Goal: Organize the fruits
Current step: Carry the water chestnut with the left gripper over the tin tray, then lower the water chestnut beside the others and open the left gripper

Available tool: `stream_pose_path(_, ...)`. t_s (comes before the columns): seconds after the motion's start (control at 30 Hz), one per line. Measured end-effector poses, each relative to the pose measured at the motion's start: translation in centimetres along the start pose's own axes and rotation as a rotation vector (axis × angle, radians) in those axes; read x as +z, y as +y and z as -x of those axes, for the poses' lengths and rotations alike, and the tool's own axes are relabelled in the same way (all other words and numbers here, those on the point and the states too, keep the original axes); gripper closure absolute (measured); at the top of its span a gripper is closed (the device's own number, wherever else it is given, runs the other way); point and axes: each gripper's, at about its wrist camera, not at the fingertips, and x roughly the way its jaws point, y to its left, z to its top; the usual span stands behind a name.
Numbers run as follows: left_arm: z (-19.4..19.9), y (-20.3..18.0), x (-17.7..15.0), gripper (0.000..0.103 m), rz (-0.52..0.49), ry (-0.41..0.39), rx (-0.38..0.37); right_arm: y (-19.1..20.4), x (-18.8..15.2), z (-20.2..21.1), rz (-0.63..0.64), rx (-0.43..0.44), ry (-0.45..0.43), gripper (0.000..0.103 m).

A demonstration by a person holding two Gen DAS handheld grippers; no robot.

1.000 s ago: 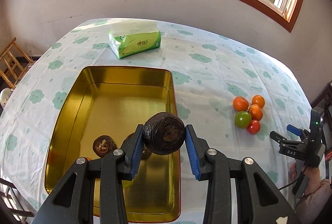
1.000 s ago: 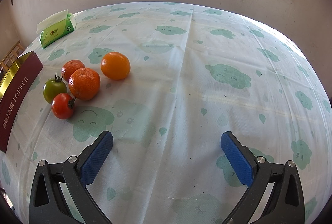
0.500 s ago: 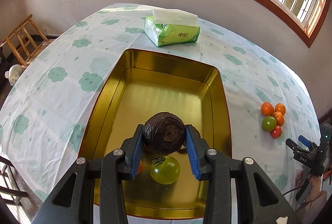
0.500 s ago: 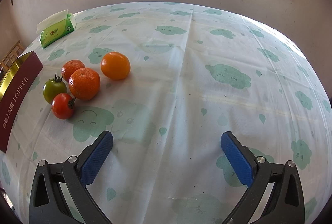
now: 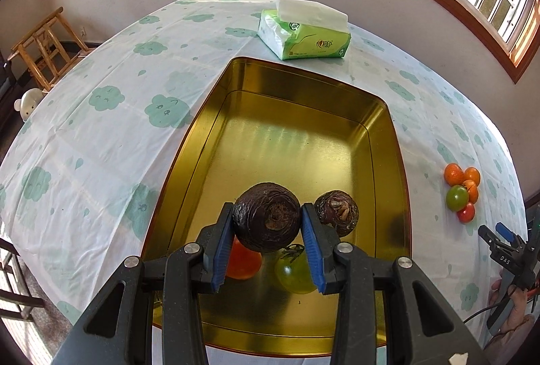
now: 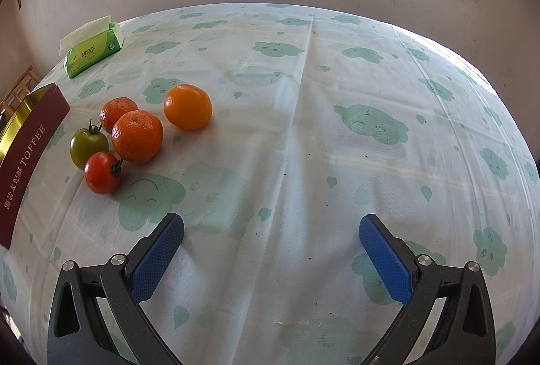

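Left wrist view first: our left gripper has its fingers clamped on a dark wrinkled fruit, held over the near end of the gold tin. Below it lie a red tomato, a green tomato and a second dark fruit. We judge that a release here could land the fruit on the tomatoes and bruise them or set it rolling. Only the right wrist view shows the tin's red TOFFEE side and our right gripper, fingers wide apart and holding nothing, over bare bench, well right of the waiting tangerines.
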Motion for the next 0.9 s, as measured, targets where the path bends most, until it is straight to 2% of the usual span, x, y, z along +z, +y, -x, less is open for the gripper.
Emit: stream_pose_path(0.9, -1.0, 0.7, -0.7, 0.068, -0.010, 0.019, 0.041, 0.0, 0.0, 0.0, 0.000, 0.000, 0.000, 0.000)
